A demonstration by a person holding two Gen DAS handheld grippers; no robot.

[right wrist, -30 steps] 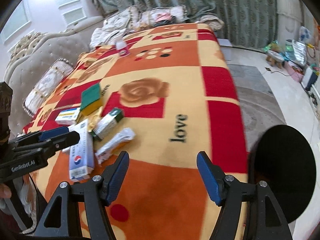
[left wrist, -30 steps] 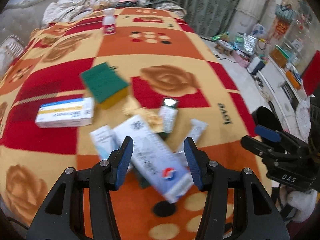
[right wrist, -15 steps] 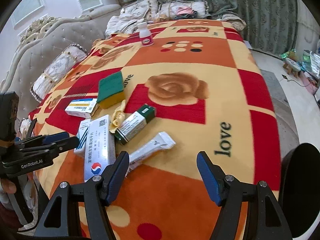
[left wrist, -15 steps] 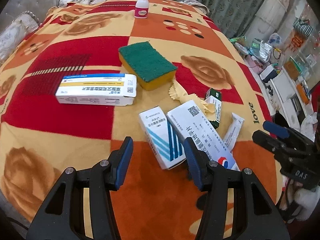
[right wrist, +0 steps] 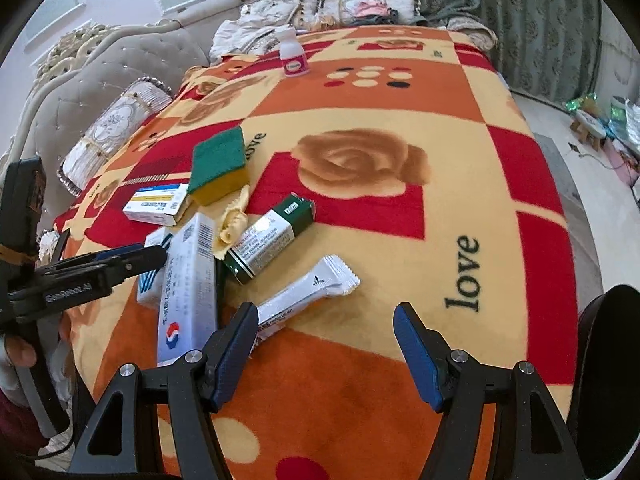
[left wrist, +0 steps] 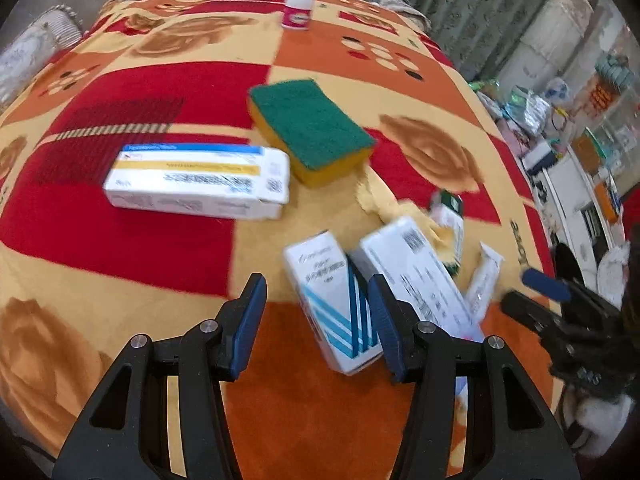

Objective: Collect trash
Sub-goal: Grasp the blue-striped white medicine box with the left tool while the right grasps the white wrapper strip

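Trash lies on a rose-patterned blanket (right wrist: pixel 400 208). My left gripper (left wrist: pixel 316 320) hovers open over a small blue-striped white box (left wrist: pixel 332 292), which shows between its fingers; the pads do not press it. Beside it lie a long white box with a red-blue logo (left wrist: pixel 416 276), a yellow crumpled wrapper (left wrist: pixel 384 204), a green-white box (right wrist: pixel 272 236) and a white sachet (right wrist: pixel 308 292). My right gripper (right wrist: pixel 324 344) stands open, its left finger just short of the sachet's near end. Farther back are a blue-and-yellow-banded box (left wrist: pixel 200 180) and a green-yellow sponge (left wrist: pixel 312 128).
A white bottle with a pink label (right wrist: pixel 292 56) stands at the far end of the blanket. A black round bin (right wrist: pixel 608 360) sits off the bed's right edge. A tufted headboard (right wrist: pixel 80 92) and pillows lie to the left, with floor clutter at the far right.
The left gripper has shifted left and lower, from over the long logo box to the striped box. The right gripper has swung left toward the pile, so the sachet now lies just ahead of it.
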